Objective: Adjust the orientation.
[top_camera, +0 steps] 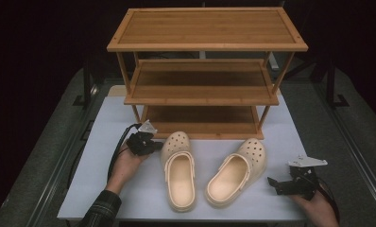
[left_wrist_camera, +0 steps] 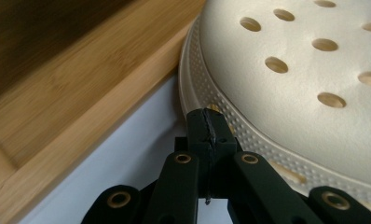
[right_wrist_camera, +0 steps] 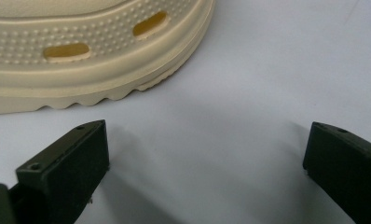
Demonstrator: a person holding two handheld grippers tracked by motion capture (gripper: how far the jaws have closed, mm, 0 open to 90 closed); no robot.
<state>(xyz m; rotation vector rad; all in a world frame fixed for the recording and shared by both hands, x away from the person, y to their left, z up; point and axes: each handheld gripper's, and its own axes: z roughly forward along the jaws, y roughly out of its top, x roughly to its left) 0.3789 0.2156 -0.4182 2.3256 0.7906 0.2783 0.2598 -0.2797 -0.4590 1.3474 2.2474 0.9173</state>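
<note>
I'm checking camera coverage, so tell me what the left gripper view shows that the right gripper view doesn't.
Left gripper view: the shut left claw at the holed toe of the left clog, beside the bamboo shoe rack.
Right gripper view: the open right claw near the ridged sole of the right clog.
Both: cream clog rubber and the white tabletop.

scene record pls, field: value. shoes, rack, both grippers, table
left clog: cream, perforated toe toward the rack, upright on the table
right clog: cream, upright, toe angled toward the rack
rack: three-tier bamboo, at the table's far side, shelves bare
left gripper: fingers shut, nothing between them, tip at the left clog's toe rim; contact unclear
right gripper: fingers open, low over the table, right of the right clog, apart from it
table: white top
</note>
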